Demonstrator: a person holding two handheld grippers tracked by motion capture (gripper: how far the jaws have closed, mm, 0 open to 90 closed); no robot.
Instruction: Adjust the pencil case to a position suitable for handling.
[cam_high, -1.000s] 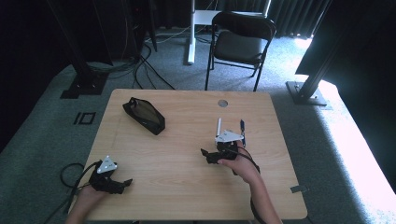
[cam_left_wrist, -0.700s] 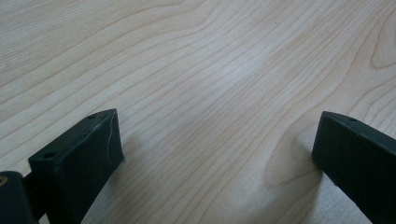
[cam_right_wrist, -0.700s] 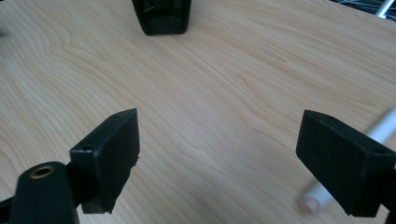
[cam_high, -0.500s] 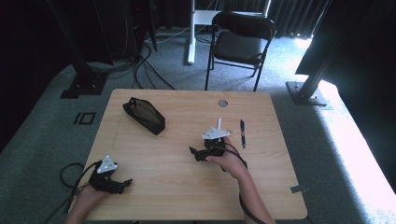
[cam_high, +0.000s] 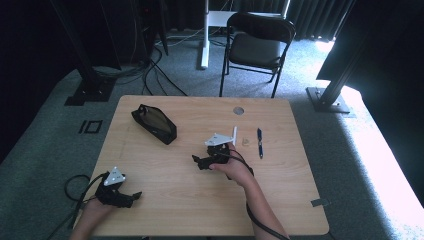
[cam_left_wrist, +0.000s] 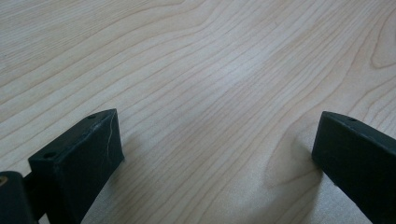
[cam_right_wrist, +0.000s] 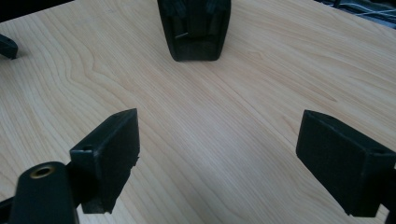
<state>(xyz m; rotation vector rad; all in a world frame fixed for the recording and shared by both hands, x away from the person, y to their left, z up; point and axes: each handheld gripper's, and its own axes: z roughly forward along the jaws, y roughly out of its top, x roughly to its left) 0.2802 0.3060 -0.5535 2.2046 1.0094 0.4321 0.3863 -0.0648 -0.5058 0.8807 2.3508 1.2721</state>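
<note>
Right gripper (cam_high: 200, 162): near the middle of the table (cam_high: 170, 200), a little toward the right edge, held low over the wood by the right hand (cam_high: 234, 167). Jaws spread wide, nothing between them; in the right gripper view (cam_right_wrist: 217, 163) only bare wood grain shows in the gap. Jaws point toward the table's far left corner.

Left gripper (cam_high: 131, 198): close to the near left corner, just inside the near edge, in the left hand (cam_high: 95, 210). Jaws apart and empty; in the left gripper view (cam_left_wrist: 212, 158) they sit low on the wood with clear tabletop between.

Black pouch (cam_high: 154, 123): lies flat in the far left part of the table, set slanting to the edges, long end running toward the middle. In the right gripper view (cam_right_wrist: 194, 28) it sits straight ahead of the open jaws, apart from them, its open end facing the camera. Well apart from the left gripper.

Pen (cam_high: 259, 142): dark, lies toward the right edge, roughly parallel to it, beyond and to the right of the right gripper. Not touched.

Small pale object (cam_high: 245, 141): just left of the pen; too small to tell what it is.

Cables: one trails from each gripper, off the near edge.

Folding chair (cam_high: 260, 45): on the floor beyond the far edge.
</note>
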